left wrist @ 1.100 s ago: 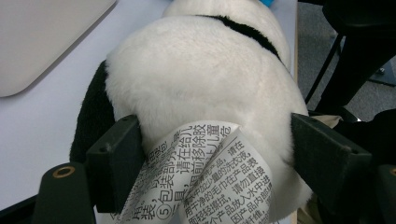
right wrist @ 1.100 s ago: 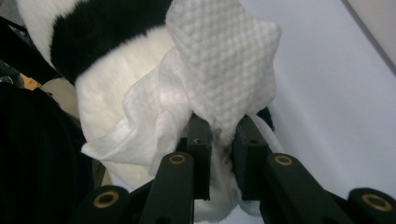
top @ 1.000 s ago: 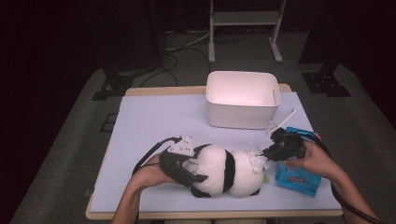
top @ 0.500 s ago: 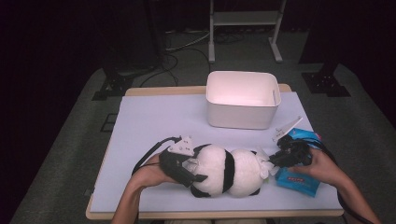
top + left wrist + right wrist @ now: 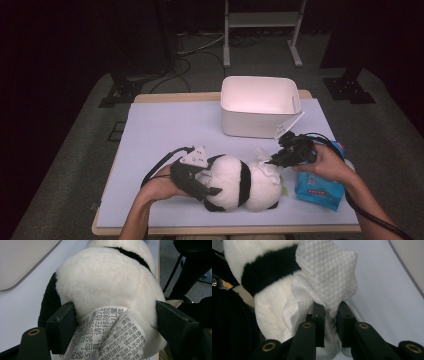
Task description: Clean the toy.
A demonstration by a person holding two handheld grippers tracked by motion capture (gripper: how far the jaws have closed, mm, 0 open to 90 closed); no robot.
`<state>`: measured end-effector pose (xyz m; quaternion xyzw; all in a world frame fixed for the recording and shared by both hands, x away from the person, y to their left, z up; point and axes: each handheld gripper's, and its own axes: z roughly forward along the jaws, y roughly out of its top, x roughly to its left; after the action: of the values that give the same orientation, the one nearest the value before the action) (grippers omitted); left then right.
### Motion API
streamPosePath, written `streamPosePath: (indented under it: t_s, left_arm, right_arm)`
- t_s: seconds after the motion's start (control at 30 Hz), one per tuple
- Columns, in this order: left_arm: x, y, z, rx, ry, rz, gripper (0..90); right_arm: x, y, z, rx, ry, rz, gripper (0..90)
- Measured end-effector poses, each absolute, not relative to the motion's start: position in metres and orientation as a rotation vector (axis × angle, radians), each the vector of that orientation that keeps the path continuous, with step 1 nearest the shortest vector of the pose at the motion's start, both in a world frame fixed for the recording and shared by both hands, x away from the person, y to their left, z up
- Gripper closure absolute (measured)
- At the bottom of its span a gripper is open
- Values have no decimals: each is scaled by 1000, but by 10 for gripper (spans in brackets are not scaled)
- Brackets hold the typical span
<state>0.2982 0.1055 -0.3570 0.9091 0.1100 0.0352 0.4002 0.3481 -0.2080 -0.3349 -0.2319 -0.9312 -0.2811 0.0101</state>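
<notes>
Right gripper [image 5: 274, 162] has moved up onto the panda toy [image 5: 240, 182]
Its jaws pinch a white wipe [image 5: 329, 282]; left gripper [image 5: 202, 184] jaws press the toy's sides.

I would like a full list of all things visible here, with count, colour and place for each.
panda toy: 1, white and black, lying at the table's near edge, centre
label: 1, white with black print, on the panda toy between the left gripper's jaws
wipe: 1, white, on the panda toy, pinched in the right gripper
wipe pack: 1, blue, near right of table
bin: 1, white, far side of table
table: 1, pale top, wooden rim
stand: 1, grey, on the floor behind
left gripper: 1, black, clamped on the panda toy
right gripper: 1, black
forearms: 2, entering from below
</notes>
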Motion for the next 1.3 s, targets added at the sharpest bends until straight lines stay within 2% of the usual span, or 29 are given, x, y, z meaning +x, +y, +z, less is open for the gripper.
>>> streamPosePath:
  t_s: [0.9, 1.3]
  left_arm:
    - [298, 105, -357, 2302, 280, 90, 203]
    - [298, 105, -357, 2298, 284, 84, 201]
  right_arm:
    - [356, -112, -308, -437, -2971, -844, 782]
    - [345, -152, -319, -515, -2968, -803, 779]
